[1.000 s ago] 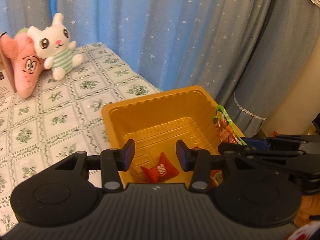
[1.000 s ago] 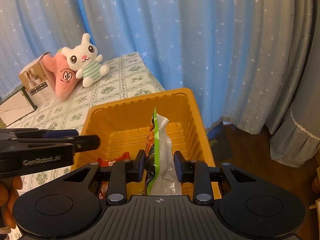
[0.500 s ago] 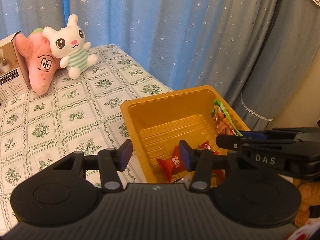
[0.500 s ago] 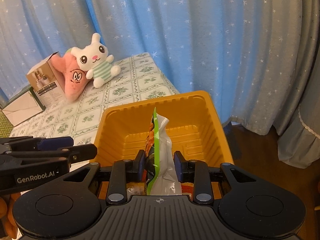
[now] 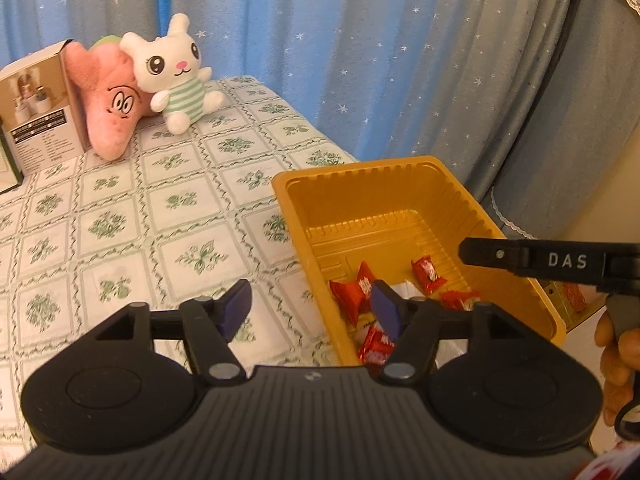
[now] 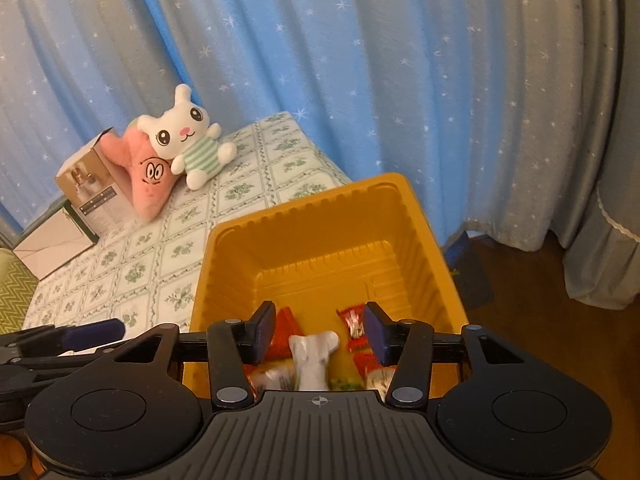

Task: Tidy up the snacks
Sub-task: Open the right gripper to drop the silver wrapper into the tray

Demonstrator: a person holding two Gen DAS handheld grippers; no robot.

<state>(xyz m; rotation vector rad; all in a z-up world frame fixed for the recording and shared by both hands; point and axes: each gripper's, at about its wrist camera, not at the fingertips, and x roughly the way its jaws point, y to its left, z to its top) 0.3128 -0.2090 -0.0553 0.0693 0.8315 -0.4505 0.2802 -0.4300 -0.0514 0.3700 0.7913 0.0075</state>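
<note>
An orange plastic tray (image 5: 360, 168) sits at the right edge of the flowered tablecloth, with several red wrapped candies (image 5: 352, 296) in its near end. My left gripper (image 5: 310, 312) hovers over the tray's near left rim. Its jaws are opening and nothing is between them. My right gripper (image 6: 320, 332) hangs above the tray (image 6: 312, 200), jaws opening. A silvery snack packet (image 6: 314, 360) lies loose below and between its pads, untouched, among red candies (image 6: 352, 322). The right gripper (image 5: 468, 251) reaches in from the right in the left wrist view.
A white plush rabbit (image 5: 176, 72), a pink plush star (image 5: 108, 108) and a cardboard box (image 5: 36, 120) stand at the far end of the table. Blue starred curtains hang behind. The table drops off to wooden floor (image 6: 520, 300) right of the tray.
My right gripper has let go of the green-edged packet, which dropped into the tray. My left gripper has slid left off the tray and spread its jaws wider.
</note>
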